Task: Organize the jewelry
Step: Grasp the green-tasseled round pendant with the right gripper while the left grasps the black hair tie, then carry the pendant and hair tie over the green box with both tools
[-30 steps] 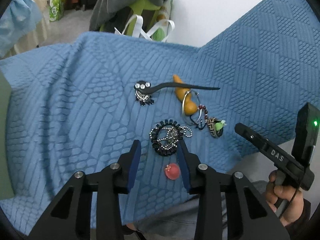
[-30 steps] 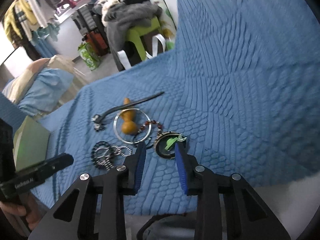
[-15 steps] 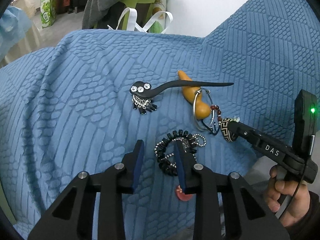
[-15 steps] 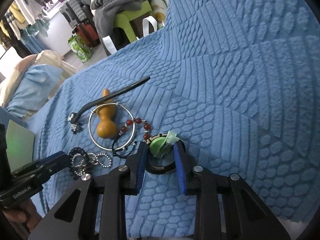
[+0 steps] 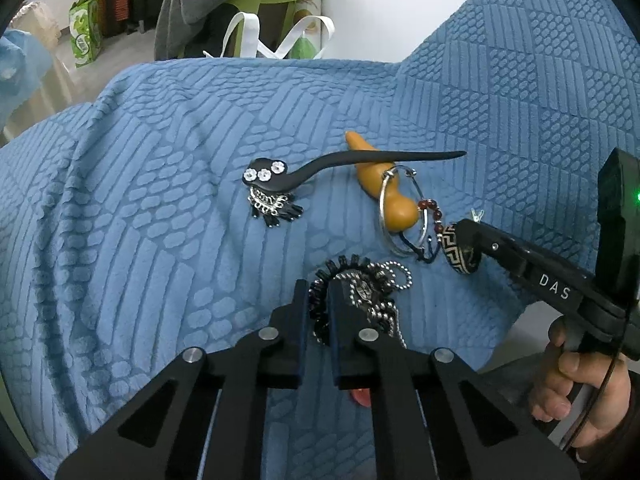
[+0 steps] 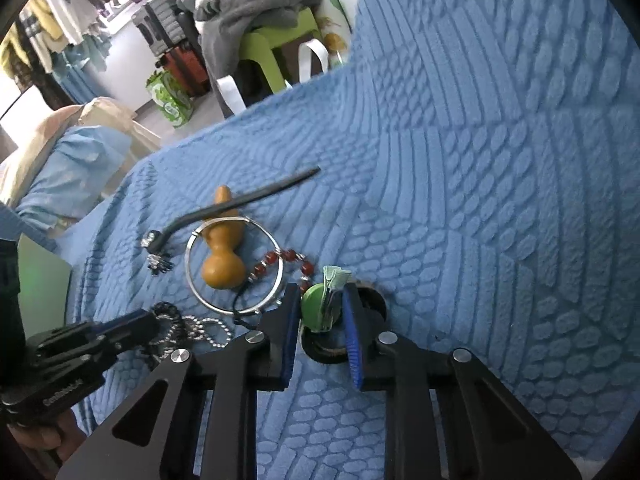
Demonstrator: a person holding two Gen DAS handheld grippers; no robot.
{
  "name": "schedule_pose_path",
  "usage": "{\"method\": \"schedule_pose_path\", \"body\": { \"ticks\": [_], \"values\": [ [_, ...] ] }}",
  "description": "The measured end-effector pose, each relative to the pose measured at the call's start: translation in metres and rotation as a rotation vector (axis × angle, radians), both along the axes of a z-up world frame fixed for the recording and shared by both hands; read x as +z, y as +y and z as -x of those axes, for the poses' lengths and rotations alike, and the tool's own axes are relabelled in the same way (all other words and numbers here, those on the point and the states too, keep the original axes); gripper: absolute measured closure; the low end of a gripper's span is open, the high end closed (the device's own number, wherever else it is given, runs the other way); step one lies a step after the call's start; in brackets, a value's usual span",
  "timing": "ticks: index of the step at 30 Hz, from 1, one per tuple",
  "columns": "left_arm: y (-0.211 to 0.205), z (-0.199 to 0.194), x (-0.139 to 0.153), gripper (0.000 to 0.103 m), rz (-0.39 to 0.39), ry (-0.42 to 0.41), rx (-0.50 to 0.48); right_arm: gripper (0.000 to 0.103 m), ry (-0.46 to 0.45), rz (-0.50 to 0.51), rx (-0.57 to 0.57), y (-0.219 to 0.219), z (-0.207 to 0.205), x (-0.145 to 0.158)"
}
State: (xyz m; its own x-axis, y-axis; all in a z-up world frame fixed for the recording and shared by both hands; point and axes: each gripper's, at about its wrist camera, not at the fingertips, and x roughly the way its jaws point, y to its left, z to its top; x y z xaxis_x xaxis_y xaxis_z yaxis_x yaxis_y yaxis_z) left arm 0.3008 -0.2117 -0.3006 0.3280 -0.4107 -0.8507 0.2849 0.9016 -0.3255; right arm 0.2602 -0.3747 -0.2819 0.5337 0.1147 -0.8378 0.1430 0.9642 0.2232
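Jewelry lies on a blue quilted cover. My left gripper is shut on a black beaded bracelet tangled with a silver ball chain. My right gripper stands around a green hair clip that sits on a black patterned bangle, jaws close to it but with a gap. The bangle shows in the left wrist view too. A black hair stick with white flowers, an orange gourd, a silver hoop and a red bead bracelet lie beyond.
A small red piece lies under my left gripper. The cover's front edge drops off near the right hand. A green stool with grey clothes and bags stand beyond the bed's far edge.
My left gripper moved forward and closed on the black beaded bracelet. My right gripper moved forward and down around the green clip and narrowed.
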Motion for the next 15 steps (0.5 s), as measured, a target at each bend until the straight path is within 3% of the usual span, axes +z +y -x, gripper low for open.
{"method": "schedule_pose_path", "body": {
  "ticks": [15],
  "values": [
    [0.022, 0.021, 0.071, 0.095, 0.084, -0.096, 0.054, 0.085, -0.074, 0.032, 0.018, 0.016, 0.029, 0.050]
  ]
}}
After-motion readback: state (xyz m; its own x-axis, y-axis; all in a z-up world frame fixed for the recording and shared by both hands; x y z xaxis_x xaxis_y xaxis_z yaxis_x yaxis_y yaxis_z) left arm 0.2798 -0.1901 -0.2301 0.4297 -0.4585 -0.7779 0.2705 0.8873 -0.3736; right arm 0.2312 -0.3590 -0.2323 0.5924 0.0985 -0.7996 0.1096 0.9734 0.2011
